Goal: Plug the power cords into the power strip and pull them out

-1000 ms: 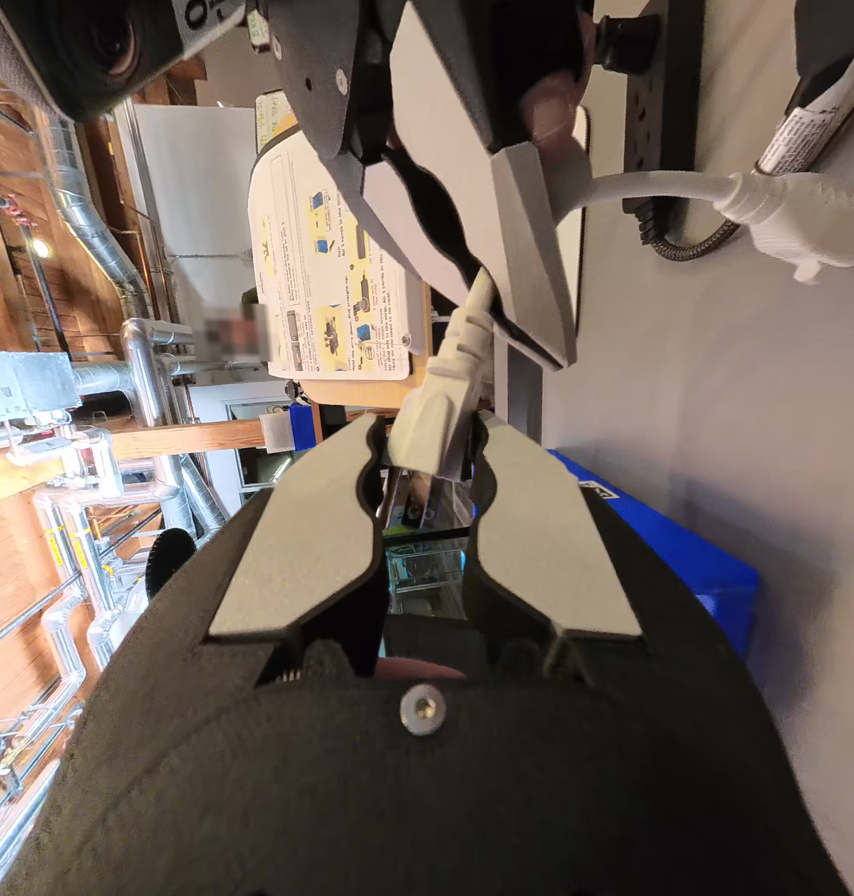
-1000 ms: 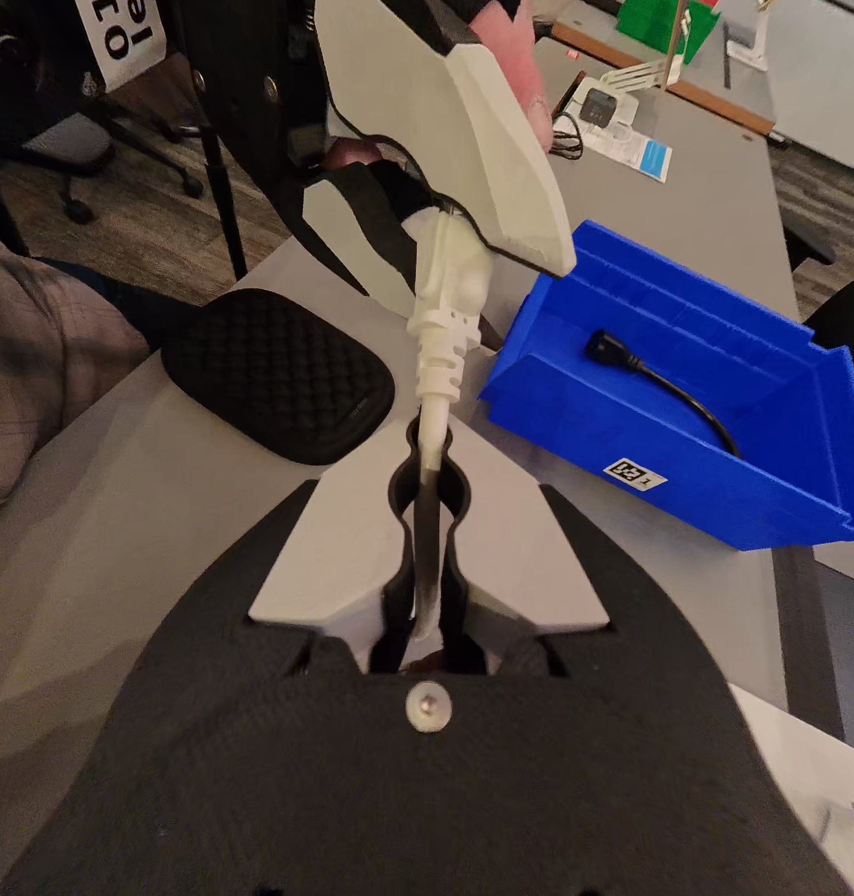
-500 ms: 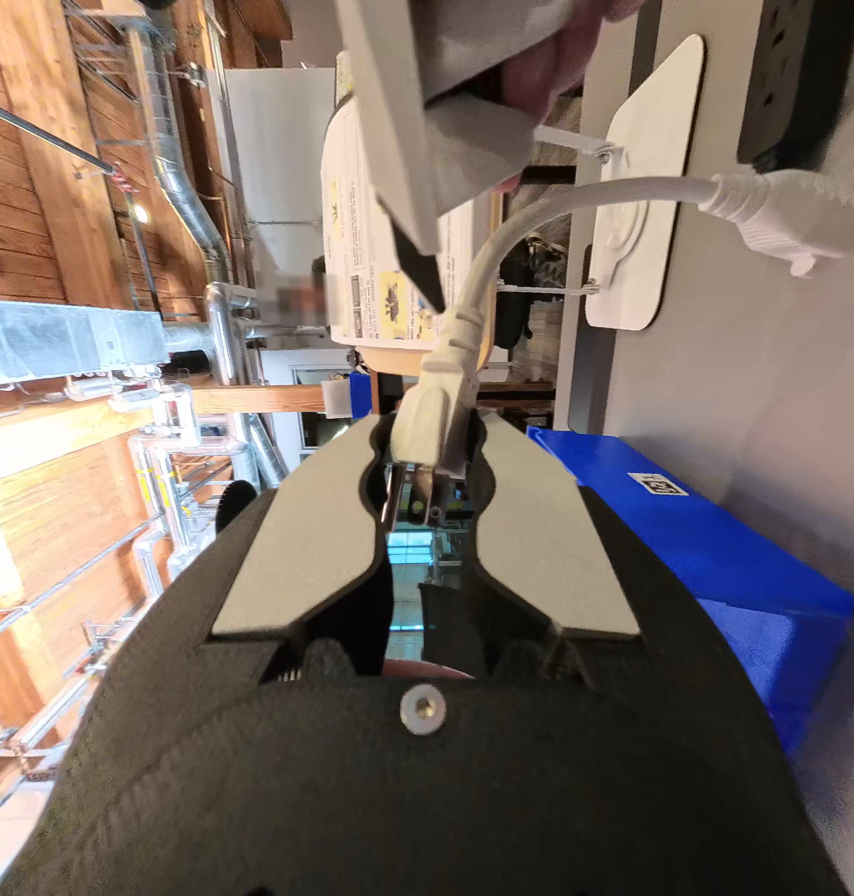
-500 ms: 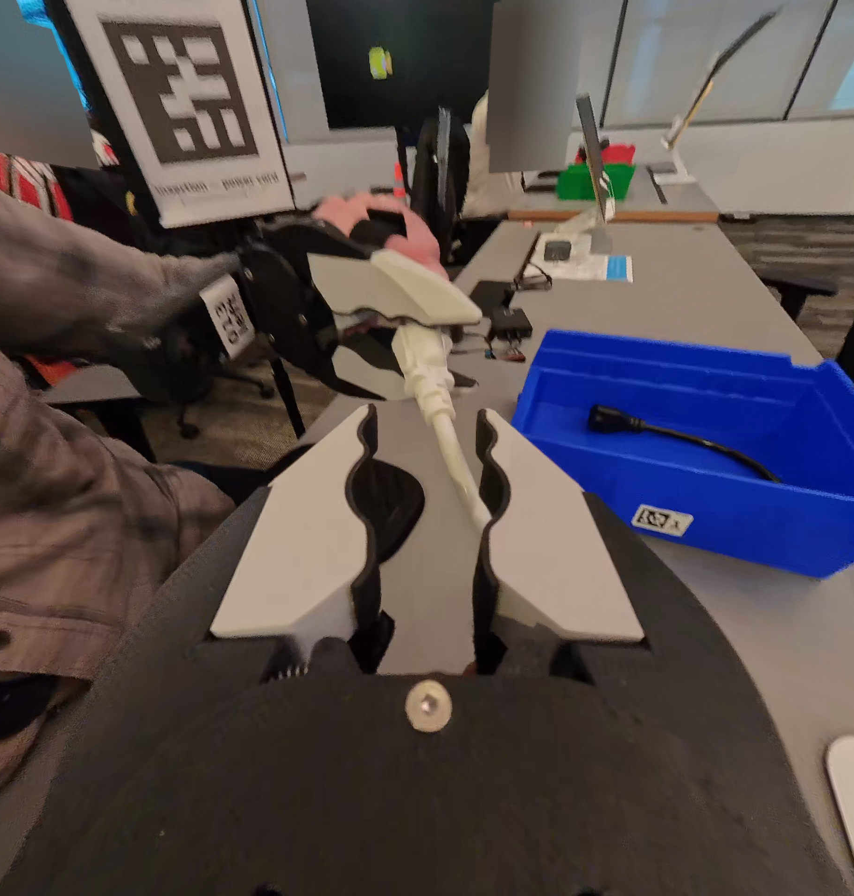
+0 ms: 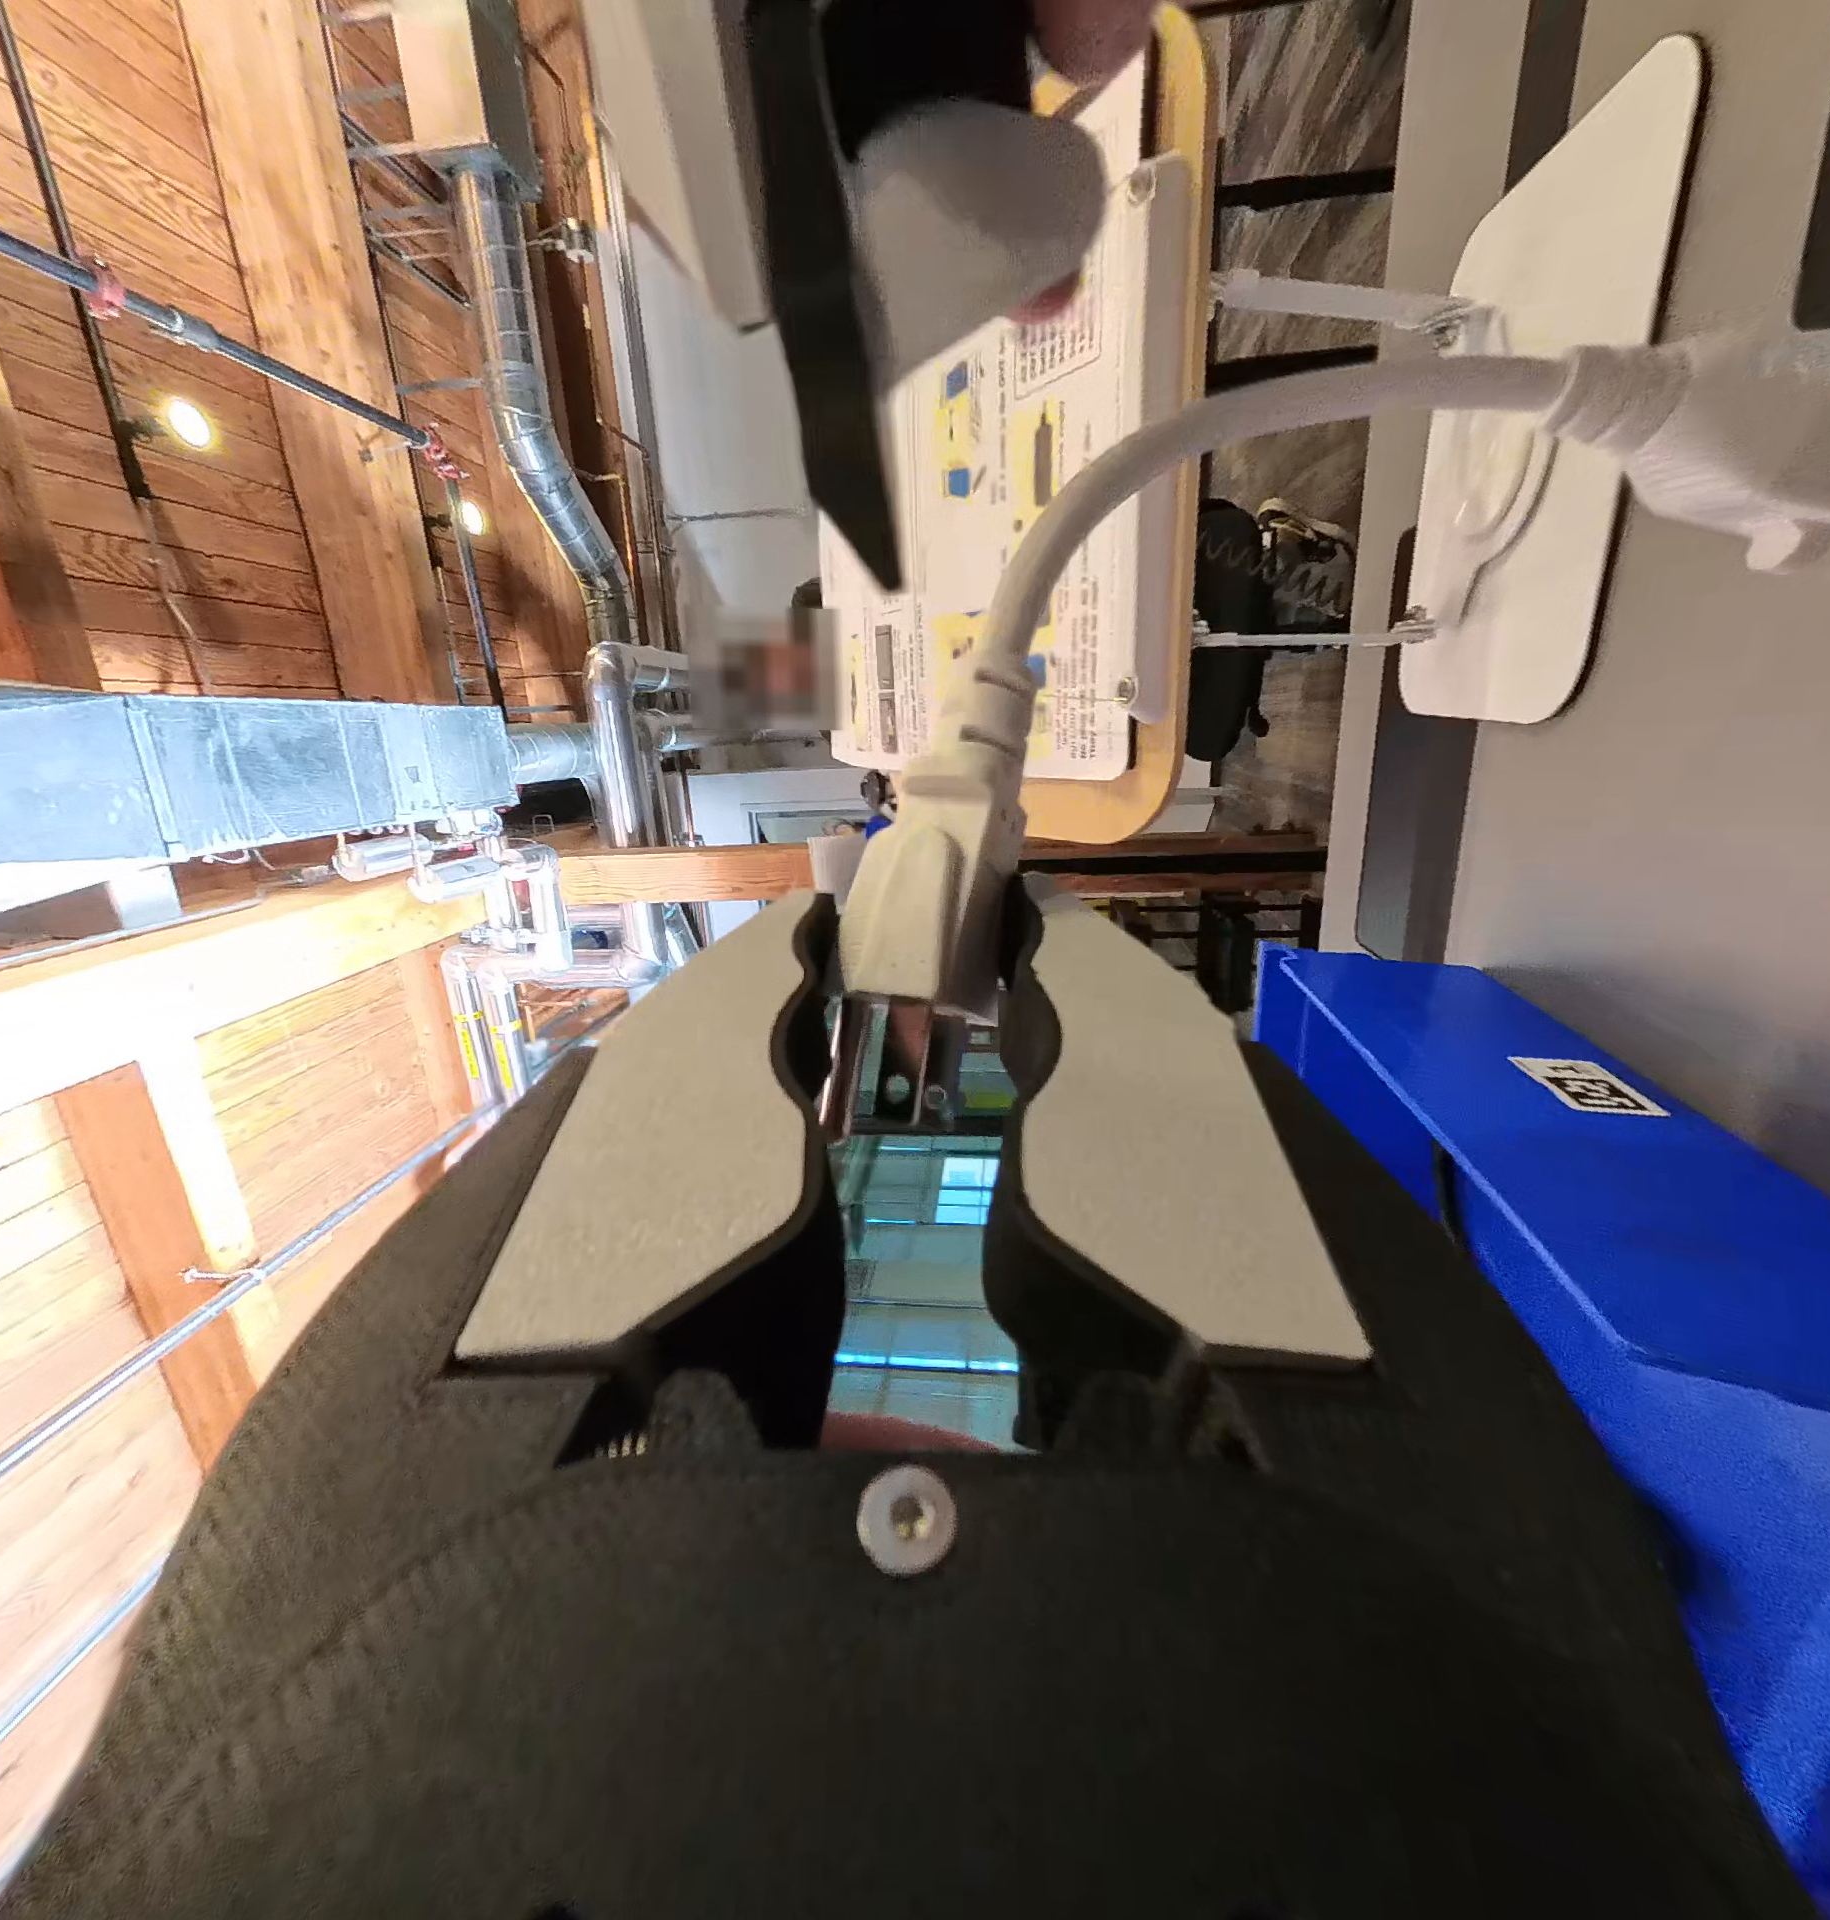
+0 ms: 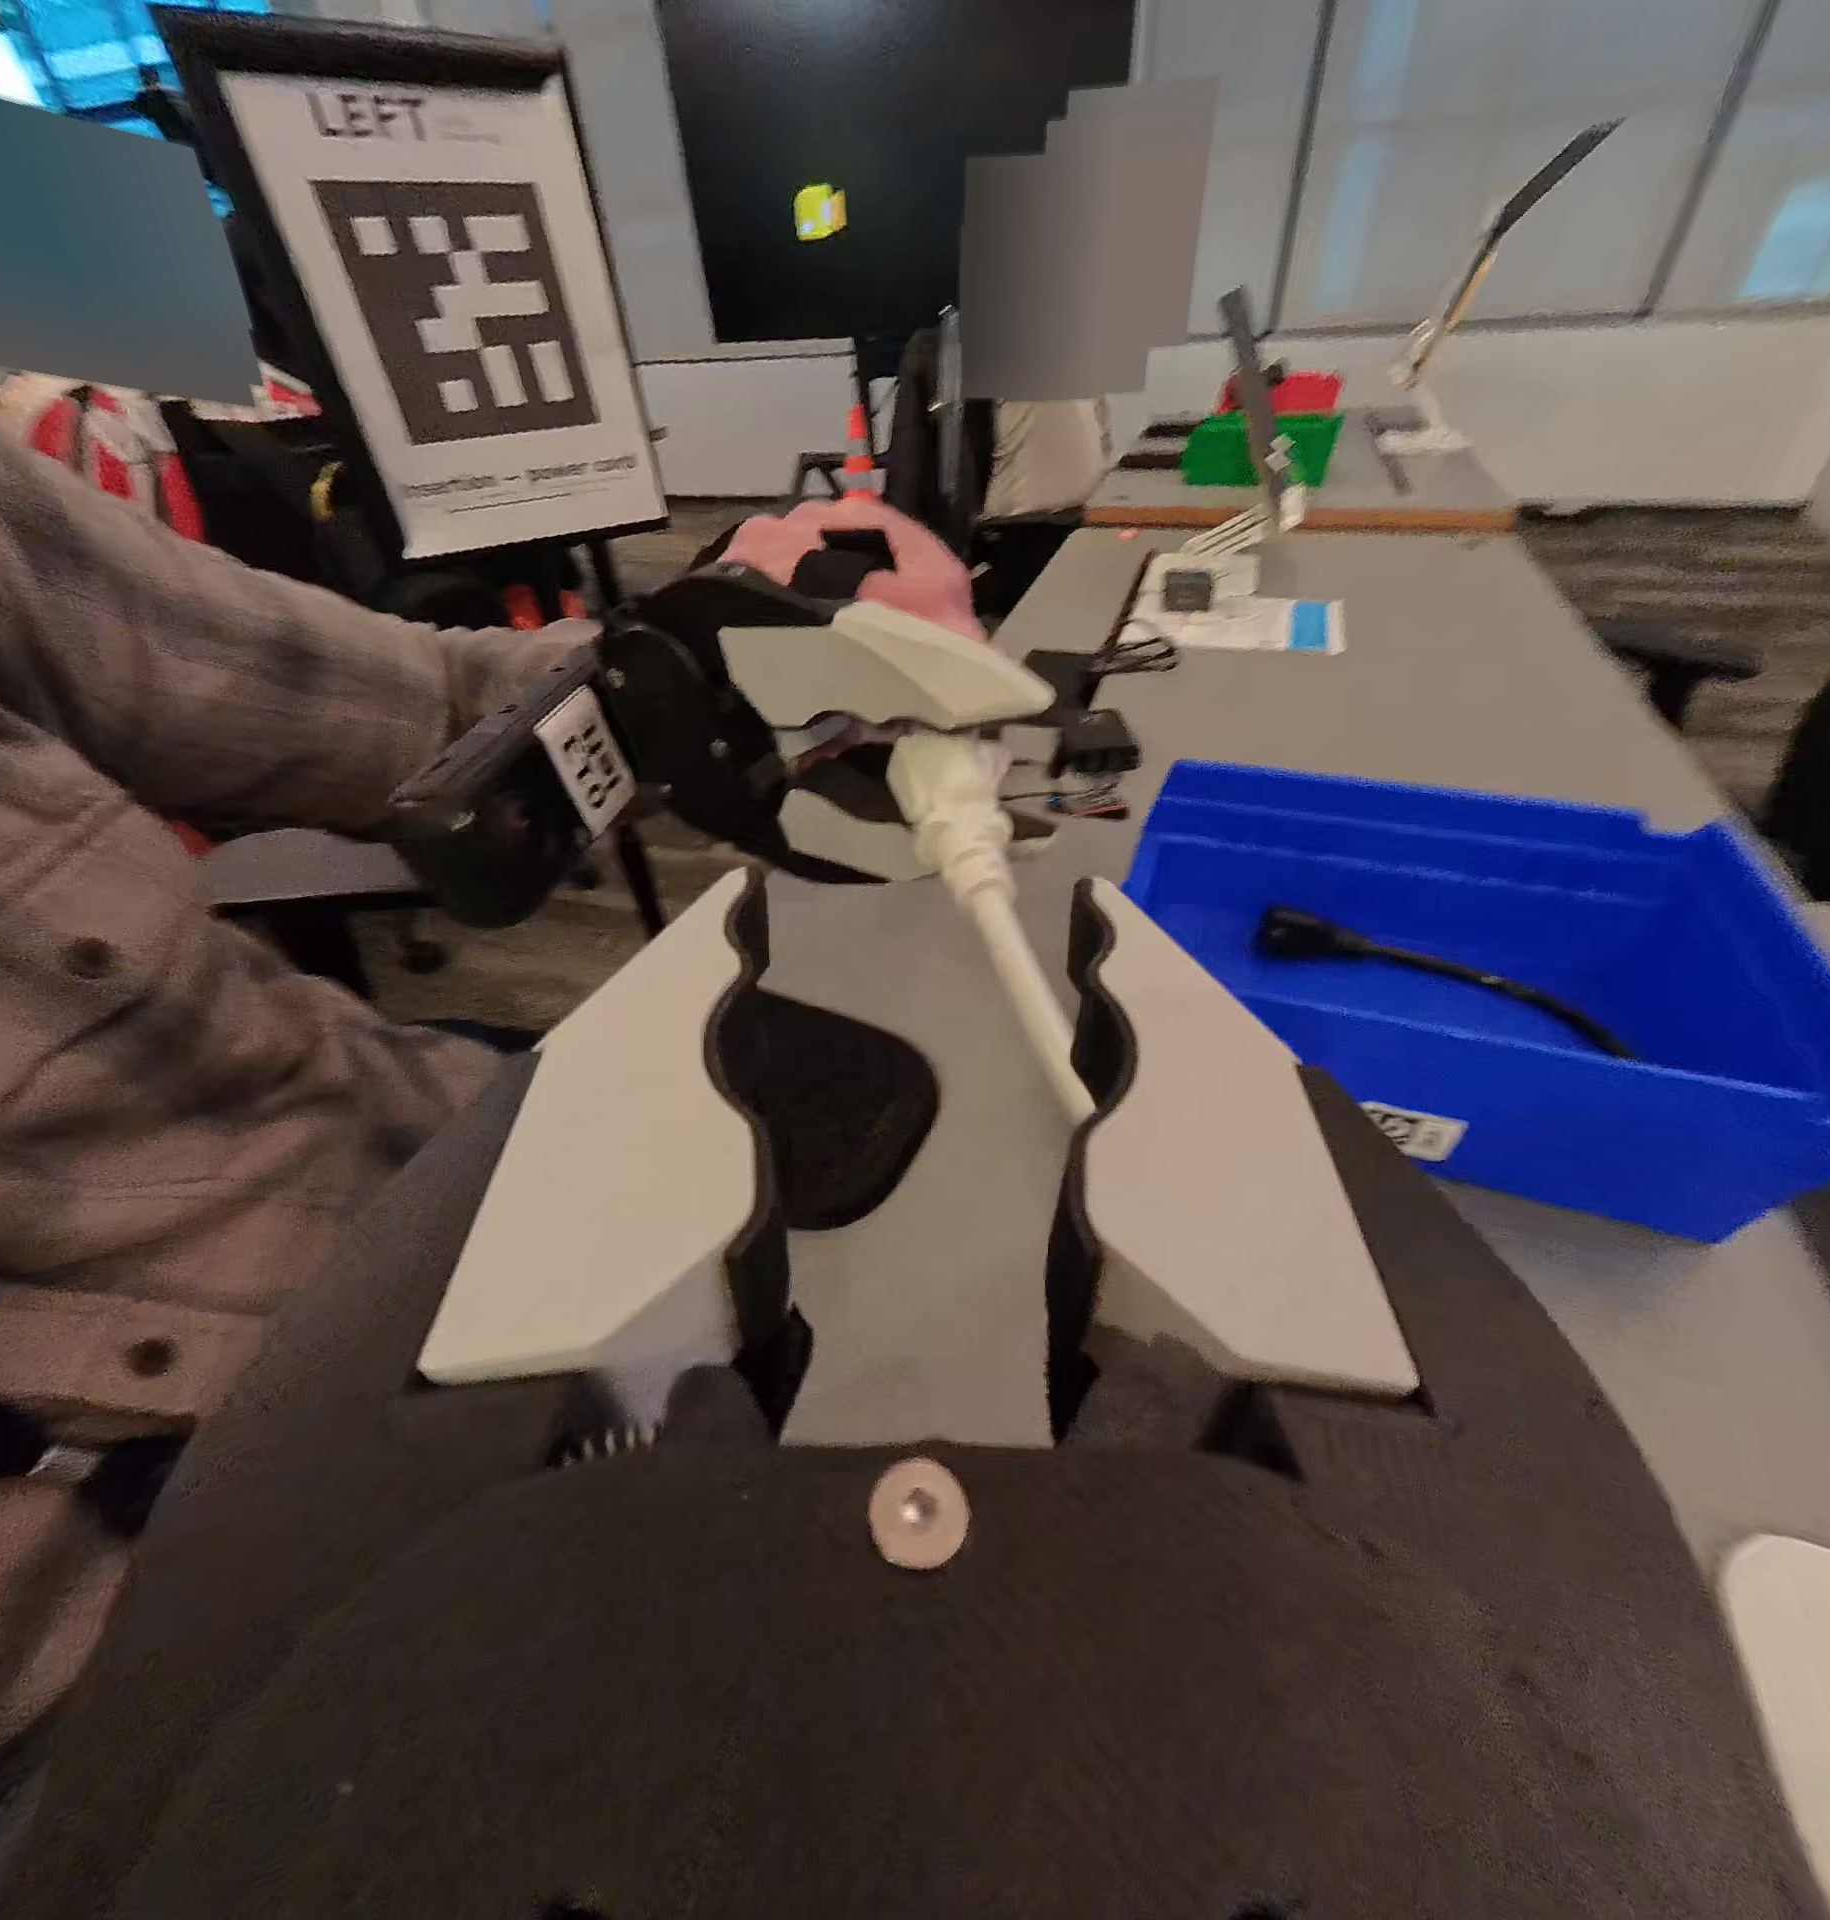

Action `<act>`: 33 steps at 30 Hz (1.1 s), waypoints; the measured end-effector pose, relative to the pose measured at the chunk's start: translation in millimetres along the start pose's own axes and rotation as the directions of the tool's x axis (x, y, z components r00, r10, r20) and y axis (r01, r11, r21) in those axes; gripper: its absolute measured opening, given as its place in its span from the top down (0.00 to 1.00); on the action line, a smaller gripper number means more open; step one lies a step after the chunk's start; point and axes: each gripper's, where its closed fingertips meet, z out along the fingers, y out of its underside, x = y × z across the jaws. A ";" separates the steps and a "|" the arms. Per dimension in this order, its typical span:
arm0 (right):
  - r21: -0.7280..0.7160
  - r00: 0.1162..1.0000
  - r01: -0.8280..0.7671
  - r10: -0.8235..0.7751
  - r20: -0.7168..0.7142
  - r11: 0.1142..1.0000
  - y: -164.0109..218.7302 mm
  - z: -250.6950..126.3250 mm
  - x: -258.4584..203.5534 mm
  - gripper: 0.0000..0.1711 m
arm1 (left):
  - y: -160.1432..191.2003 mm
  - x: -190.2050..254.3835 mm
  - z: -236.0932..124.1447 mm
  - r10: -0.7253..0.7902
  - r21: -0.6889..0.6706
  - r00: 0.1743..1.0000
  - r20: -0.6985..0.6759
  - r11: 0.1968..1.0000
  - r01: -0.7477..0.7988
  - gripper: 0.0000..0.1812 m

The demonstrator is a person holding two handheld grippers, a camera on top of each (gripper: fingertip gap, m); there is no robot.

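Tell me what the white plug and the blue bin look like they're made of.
White plug: matte moulded plastic or rubber, ribbed strain relief, shiny metal prongs. Blue bin: rigid, slightly glossy plastic, judging by its thin, uniformly coloured walls.

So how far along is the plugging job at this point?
Early. In hand: the left gripper is shut on the white plug, its prongs bare and pointing back at the camera. The right gripper is open, the white cord running loose between its fingers. Left: plugging it in and pulling out; a black cord lies in the blue bin.
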 end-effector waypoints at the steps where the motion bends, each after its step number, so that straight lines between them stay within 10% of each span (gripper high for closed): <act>1: -0.014 1.000 -0.020 0.020 0.014 1.000 4.6 4.0 -0.5 0.65 | -1.0 -1.9 0.6 0.005 0.003 1.000 0.006 1.000 -0.005 0.84; 11: 0.029 0.983 0.081 -0.075 -0.169 0.996 5.0 22.5 28.7 0.66 | -4.3 -12.6 3.7 0.029 -0.008 0.998 0.049 1.000 -0.029 0.84; 17: 0.040 0.991 0.117 -0.120 0.067 0.992 -9.2 -4.6 -17.0 0.82 | -1.0 -22.9 8.8 0.004 -0.012 0.997 0.071 1.000 -0.003 0.84; 23: -0.119 0.979 -0.046 0.068 0.194 0.992 36.6 30.8 -24.0 0.60 | 0.1 -37.1 13.3 -0.010 -0.020 0.994 0.109 1.000 0.012 0.84; 33: 0.459 0.949 -0.303 0.218 0.229 0.836 -23.3 37.5 10.7 0.52 | -18.0 -36.0 15.8 -0.005 0.041 0.997 0.083 0.999 0.001 0.85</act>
